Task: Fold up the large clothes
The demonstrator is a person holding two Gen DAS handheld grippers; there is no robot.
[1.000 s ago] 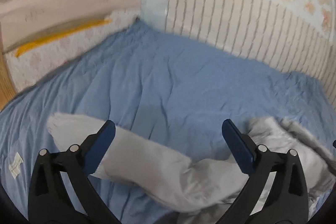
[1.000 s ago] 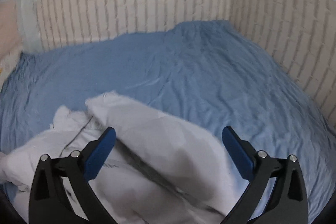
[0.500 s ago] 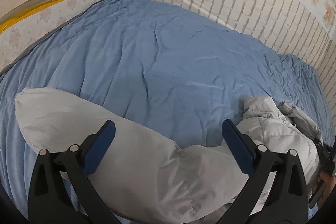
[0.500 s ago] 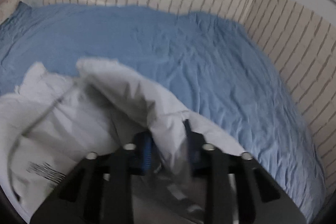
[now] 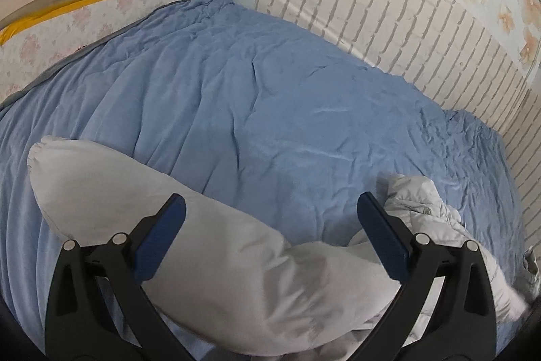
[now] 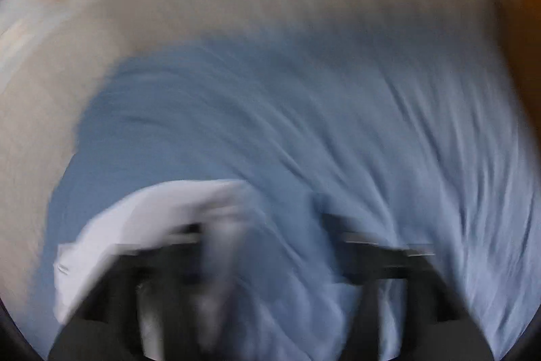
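The left gripper [image 5: 270, 219] was held spread wide above the pale grey padded jacket [image 5: 216, 263], nothing pinched. The blurred right gripper [image 6: 270, 242] was opening, the jacket's fabric [image 6: 148, 219] beside its left finger. A creased blue bedsheet [image 5: 270, 110] lay ahead, bounded by a brick-patterned wall [image 5: 389, 9].

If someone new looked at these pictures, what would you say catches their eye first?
Probably the puffy pale grey jacket, its long sleeve stretched across the blue bedsheet below the wide-open left tongs. Next, the white brick-pattern wall behind the bed. The right wrist view is badly blurred: its tongs are opening over the sheet, the jacket beside them.
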